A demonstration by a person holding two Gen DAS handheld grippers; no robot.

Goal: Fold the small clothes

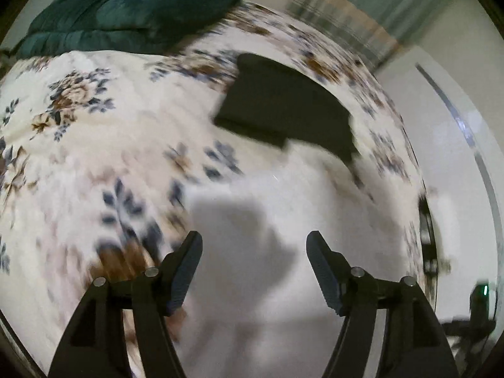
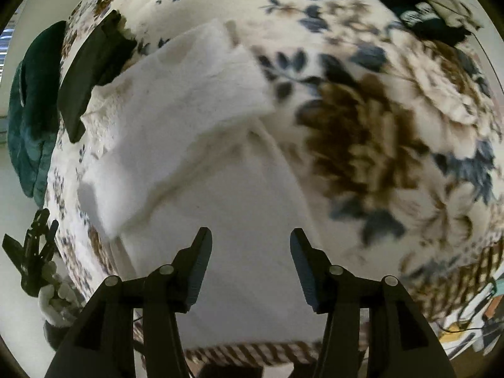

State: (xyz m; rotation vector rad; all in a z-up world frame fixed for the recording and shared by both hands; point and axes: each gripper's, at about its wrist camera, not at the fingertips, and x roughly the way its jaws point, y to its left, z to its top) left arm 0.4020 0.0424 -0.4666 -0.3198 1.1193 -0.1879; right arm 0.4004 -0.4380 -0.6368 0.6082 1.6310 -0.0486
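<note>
A white fleecy garment (image 2: 189,119) lies on the floral bedspread (image 2: 378,132), its upper part folded over the lower part. It also shows in the left wrist view (image 1: 252,252), blurred. A folded black garment (image 1: 283,107) lies beyond it, also in the right wrist view (image 2: 91,72). My left gripper (image 1: 254,242) is open and empty above the white garment. My right gripper (image 2: 250,239) is open and empty above the garment's lower part.
A dark green blanket (image 1: 132,9) is bunched at the far end of the bed, also in the right wrist view (image 2: 31,110). The bed edge and white floor (image 1: 441,126) lie to the right. My left gripper shows at the left (image 2: 34,249).
</note>
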